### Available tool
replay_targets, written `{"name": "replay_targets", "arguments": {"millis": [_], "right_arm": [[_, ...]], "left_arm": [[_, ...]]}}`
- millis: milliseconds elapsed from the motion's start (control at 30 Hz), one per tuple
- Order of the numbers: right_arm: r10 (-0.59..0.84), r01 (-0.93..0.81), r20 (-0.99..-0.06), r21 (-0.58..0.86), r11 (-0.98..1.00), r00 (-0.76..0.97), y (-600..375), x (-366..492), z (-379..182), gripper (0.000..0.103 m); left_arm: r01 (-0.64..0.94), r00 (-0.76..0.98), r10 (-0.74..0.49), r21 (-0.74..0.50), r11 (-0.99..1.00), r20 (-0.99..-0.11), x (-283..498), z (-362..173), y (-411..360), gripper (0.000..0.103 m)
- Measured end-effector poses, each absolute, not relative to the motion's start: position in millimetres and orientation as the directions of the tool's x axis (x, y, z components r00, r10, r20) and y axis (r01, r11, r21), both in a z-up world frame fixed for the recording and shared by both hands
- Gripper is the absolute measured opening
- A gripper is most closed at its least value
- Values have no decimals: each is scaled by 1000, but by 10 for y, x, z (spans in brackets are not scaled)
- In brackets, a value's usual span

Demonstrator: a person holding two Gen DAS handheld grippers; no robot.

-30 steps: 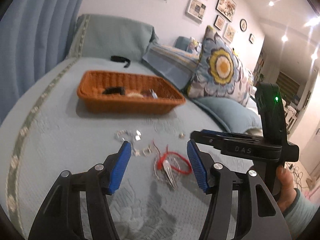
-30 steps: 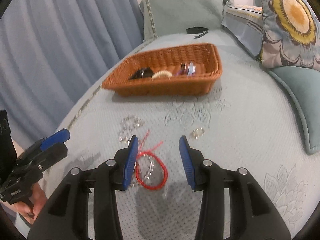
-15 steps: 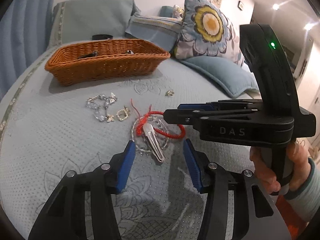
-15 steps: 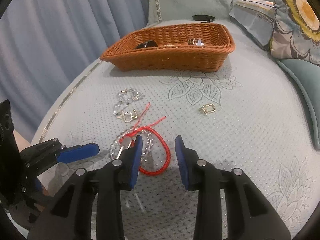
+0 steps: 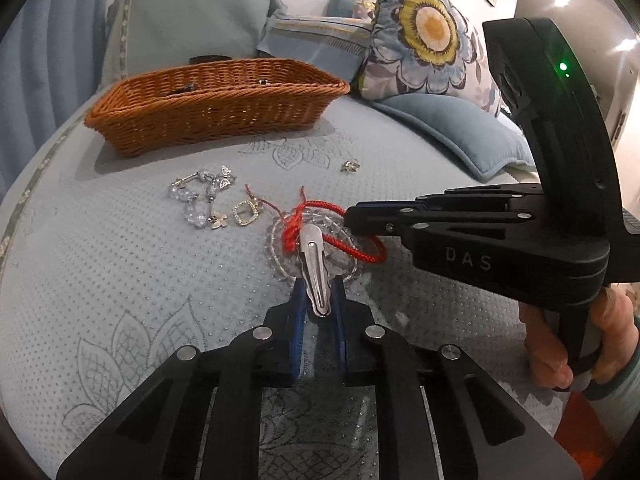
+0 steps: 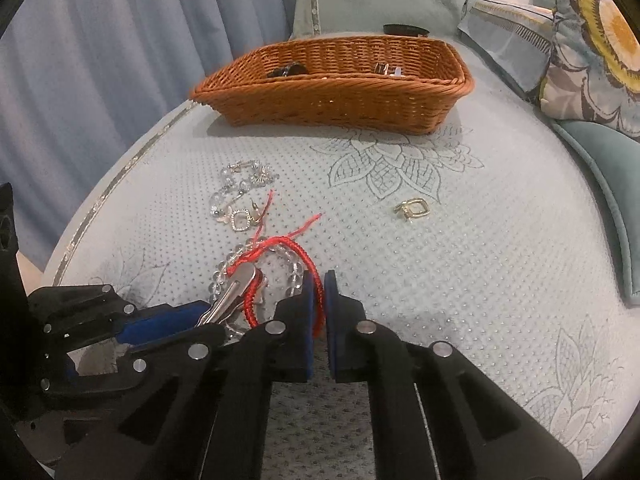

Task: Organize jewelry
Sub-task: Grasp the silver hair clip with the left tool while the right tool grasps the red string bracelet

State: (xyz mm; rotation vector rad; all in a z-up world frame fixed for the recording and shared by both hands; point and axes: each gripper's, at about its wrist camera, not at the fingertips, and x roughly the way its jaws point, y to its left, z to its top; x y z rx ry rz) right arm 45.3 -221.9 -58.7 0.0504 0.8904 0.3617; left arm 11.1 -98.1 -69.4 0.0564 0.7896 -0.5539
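Left wrist view: a pale blue quilted bed [image 5: 120,264] with stitched flowers fills the frame, blue curtains at the left edge, a floral pillow [image 5: 424,36] and a plain blue one at the far right, framed pictures on the wall behind. A wicker basket [image 5: 212,116] sits toward the bed's far left corner; its contents are dark specks, hard to make out. Mid-bed lie a crystal bracelet [image 5: 200,196], a small gold square charm [image 5: 245,213] just beside it, and a gold earring [image 5: 350,165] apart to the right. The left gripper [image 5: 318,300] is clamped on the near end of a silver clip [image 5: 314,268] — the clip lies over a clear bead ring [image 5: 280,240] and a red cord [image 5: 348,246]. The right gripper's tips cover part of the cord.

Right wrist view: the right gripper [image 6: 319,300] pinches the red cord [image 6: 316,280] between its blue pads, the loop's near side running between them. The left gripper [image 6: 168,324] enters from the lower left, holding the clip [image 6: 236,288]. The basket [image 6: 332,84] stands at the far edge; the earring [image 6: 412,208] lies alone — well right of the tangle.
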Motion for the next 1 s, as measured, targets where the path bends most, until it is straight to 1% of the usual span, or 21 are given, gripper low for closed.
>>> {"name": "replay_targets", "arguments": {"millis": [100, 200, 267, 400, 533, 700, 867, 900, 967, 1000], "right_arm": [[345, -283, -730, 213, 935, 590, -2274, 432, -525, 3], [363, -284, -689, 232, 930, 627, -2337, 399, -392, 3], [355, -276, -674, 227, 934, 648, -2379, 381, -314, 3], [319, -228, -688, 224, 948, 652, -2490, 436, -324, 3], [298, -181, -725, 238, 954, 621, -2628, 512, -452, 3], [299, -174, -753, 244, 954, 586, -2683, 533, -557, 3], [339, -185, -729, 287, 940, 595, -2717, 523, -515, 4], [336, -186, -724, 282, 941, 602, -2713, 522, -495, 5], [322, -179, -725, 270, 946, 608, -2699, 536, -487, 16], [319, -175, -726, 270, 947, 609, -2694, 552, -492, 25]], "left_arm": [[495, 576, -460, -160, 854, -675, 80, -666, -963, 11], [495, 588, -474, -173, 852, -656, 53, -594, -896, 11], [493, 592, -485, -187, 849, -643, 50, -540, -843, 11], [463, 603, -484, -217, 860, -634, 95, -472, -697, 11], [407, 605, -436, -211, 888, -666, 185, -499, -585, 11], [372, 562, -399, -209, 904, -725, 270, -613, -526, 11], [374, 563, -388, -194, 907, -730, 263, -641, -509, 11], [373, 563, -389, -196, 907, -729, 274, -645, -519, 12], [380, 552, -403, -210, 901, -730, 279, -654, -510, 18], [382, 550, -409, -217, 899, -728, 279, -646, -502, 20]]}}
